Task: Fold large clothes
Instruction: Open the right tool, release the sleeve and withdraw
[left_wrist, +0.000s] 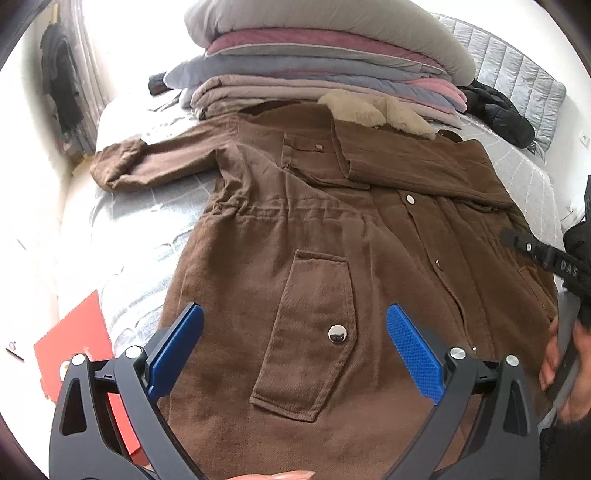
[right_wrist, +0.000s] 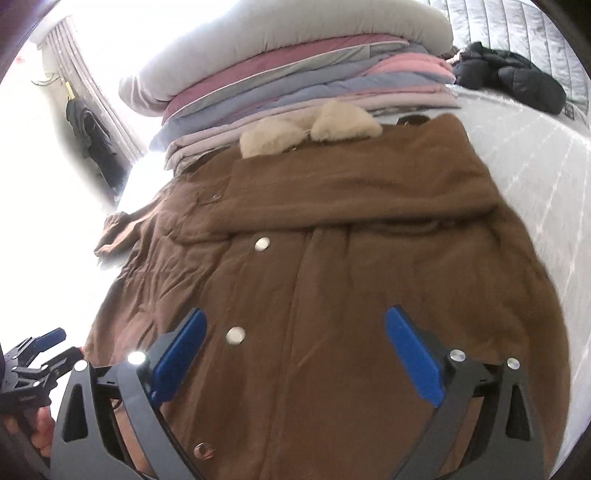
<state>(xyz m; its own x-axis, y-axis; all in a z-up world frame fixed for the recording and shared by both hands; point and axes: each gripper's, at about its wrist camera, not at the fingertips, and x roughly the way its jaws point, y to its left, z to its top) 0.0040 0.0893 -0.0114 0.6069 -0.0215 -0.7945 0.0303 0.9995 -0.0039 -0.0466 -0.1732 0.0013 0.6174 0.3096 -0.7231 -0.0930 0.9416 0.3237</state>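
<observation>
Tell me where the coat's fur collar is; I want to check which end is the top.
The fur collar lies at the far end of the brown coat, against the foot of the stack of folded bedding, in both wrist views.

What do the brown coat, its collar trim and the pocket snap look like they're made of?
Brown coat: matte woven cloth with a fine ribbed or twill grain, probably cotton or corduroy. Collar trim: beige fluffy pile, likely faux fur. Pocket snap: shiny silver dome that mirrors light, so apparently metal.
</observation>
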